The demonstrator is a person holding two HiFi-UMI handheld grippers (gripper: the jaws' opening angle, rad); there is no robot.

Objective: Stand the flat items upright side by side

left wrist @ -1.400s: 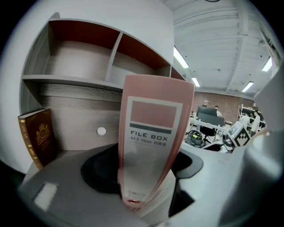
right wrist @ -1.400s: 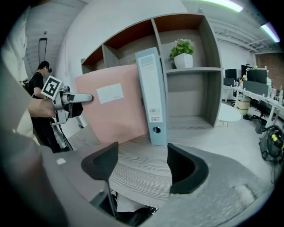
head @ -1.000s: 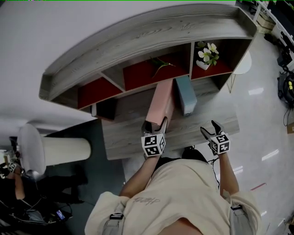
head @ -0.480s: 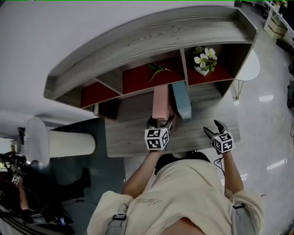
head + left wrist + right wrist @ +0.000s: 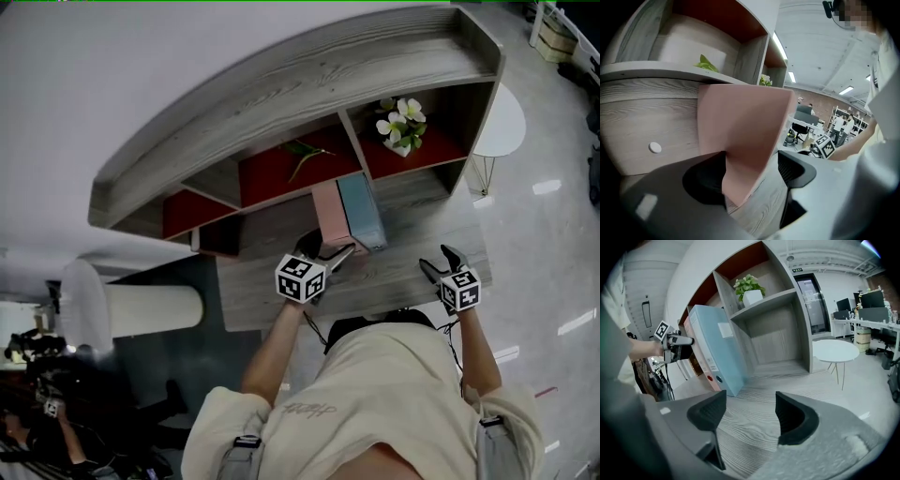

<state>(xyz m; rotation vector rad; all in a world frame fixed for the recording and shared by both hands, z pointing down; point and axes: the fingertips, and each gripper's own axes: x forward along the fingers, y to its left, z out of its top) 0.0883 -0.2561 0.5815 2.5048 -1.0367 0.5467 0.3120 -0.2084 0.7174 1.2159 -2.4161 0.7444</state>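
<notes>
The pink folder (image 5: 330, 211) has swung upright beside the blue folder (image 5: 361, 208), at centre frame on the tabletop (image 5: 403, 272). The left tool (image 5: 326, 248) has just been opening and stands loose around its corner; the right tool (image 5: 437, 260) gapes empty. Releasing now, I think; next, withdraw straight.

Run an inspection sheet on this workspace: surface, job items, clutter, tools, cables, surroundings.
Surface: wood-grain desk, under a shelf unit.
Job's things: pink folder and blue folder stand upright side by side, toward the back of the desk by the shelf unit.
Clutter: potted plant in the right shelf compartment; green sprig in the middle one.
Grippers: left tool open, its jaws have just been opening, with the pink folder's edge between them, not pinched. Right tool open and empty over the desk.
Cables: thin dark cable hangs below the left tool.
Surroundings: white round table to the right of the desk; glossy floor.
</notes>
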